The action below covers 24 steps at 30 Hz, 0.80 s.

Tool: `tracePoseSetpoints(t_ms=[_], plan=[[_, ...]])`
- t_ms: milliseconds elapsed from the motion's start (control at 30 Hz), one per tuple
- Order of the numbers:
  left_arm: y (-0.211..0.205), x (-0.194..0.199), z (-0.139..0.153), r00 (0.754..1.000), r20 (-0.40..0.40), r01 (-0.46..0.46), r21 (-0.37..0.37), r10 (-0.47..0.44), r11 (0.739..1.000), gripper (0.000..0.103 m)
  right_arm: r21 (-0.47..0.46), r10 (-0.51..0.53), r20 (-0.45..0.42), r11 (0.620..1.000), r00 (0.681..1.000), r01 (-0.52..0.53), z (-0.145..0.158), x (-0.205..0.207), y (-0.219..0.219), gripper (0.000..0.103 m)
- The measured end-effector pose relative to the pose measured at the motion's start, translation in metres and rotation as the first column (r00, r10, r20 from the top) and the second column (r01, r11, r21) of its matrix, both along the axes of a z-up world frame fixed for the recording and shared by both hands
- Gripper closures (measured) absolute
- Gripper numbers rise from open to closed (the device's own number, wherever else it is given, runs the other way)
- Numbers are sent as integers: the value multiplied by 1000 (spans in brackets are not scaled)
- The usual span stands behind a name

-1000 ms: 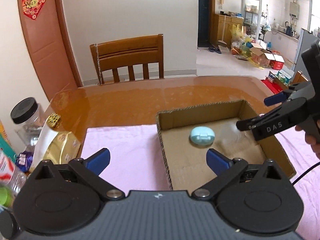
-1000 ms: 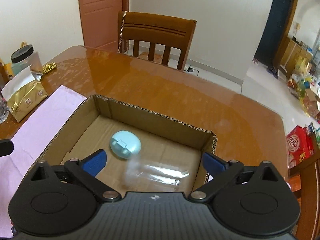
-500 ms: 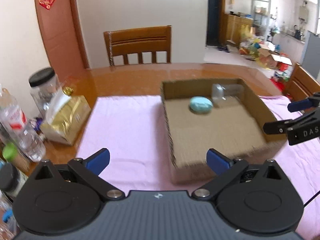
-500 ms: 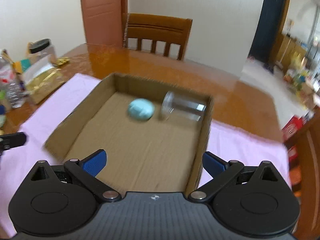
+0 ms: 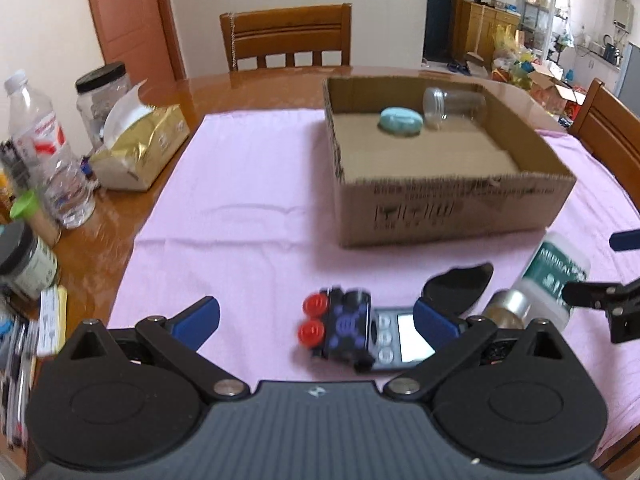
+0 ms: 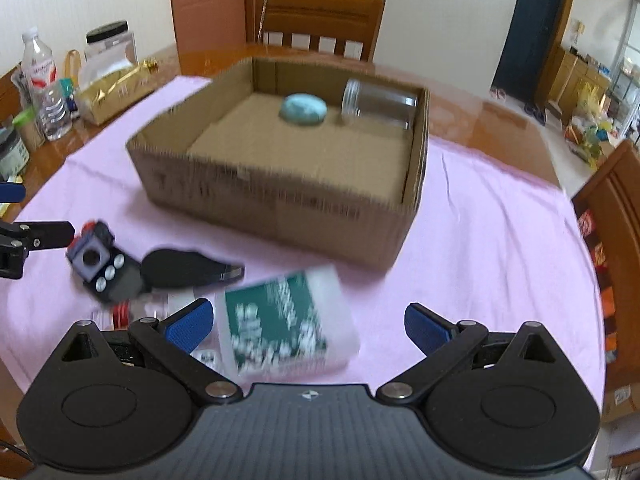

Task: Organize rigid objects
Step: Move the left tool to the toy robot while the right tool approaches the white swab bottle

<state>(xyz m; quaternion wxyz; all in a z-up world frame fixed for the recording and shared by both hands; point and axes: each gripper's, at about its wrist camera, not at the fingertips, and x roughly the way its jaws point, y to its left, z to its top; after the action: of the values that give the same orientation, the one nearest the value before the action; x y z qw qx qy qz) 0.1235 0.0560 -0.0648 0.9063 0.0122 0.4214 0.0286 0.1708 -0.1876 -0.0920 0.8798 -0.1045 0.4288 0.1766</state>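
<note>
A cardboard box (image 5: 452, 208) (image 6: 280, 204) sits on the pink cloth. Inside lie a light blue oval case (image 5: 401, 120) (image 6: 303, 109) and a clear jar on its side (image 5: 454, 103) (image 6: 378, 103). In front of the box lie a black cube toy with red buttons (image 5: 340, 326) (image 6: 89, 254), a small black device with a screen (image 5: 400, 338) (image 6: 120, 278), a black curved item (image 5: 458, 286) (image 6: 180, 266) and a white bottle with a green label (image 5: 554, 276) (image 6: 280, 320). My left gripper (image 5: 316, 316) is open above the cube toy. My right gripper (image 6: 308, 324) is open over the white bottle.
On the wooden table's left edge stand a gold tissue pack (image 5: 140, 148), a water bottle (image 5: 48, 152) and black-lidded jars (image 5: 100, 96). A wooden chair (image 5: 288, 38) stands behind the table, another (image 5: 608, 128) at the right.
Both grippers have pulled back from the box toward the table's near side. The clear jar now lies in the box. The loose items in front of the box have come into view.
</note>
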Motion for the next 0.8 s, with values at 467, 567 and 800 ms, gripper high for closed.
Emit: tracePoseSetpoints(t_ms=[467,567,800], plan=[[-5,-7,-22,998,-59,22,1,-22,1000,1,-77,-34,-48,997,998,30,-35,23,7,0],[-2,-3,-25,998,-65,22,0,-22,1000,1,-123,-94,-49,988,994,88,-42,30,1,0],[10,16,-32,997,-72,13,-7,-14,1000,1,-130,-94,-86,988,992,82,-54,32,-4,0]])
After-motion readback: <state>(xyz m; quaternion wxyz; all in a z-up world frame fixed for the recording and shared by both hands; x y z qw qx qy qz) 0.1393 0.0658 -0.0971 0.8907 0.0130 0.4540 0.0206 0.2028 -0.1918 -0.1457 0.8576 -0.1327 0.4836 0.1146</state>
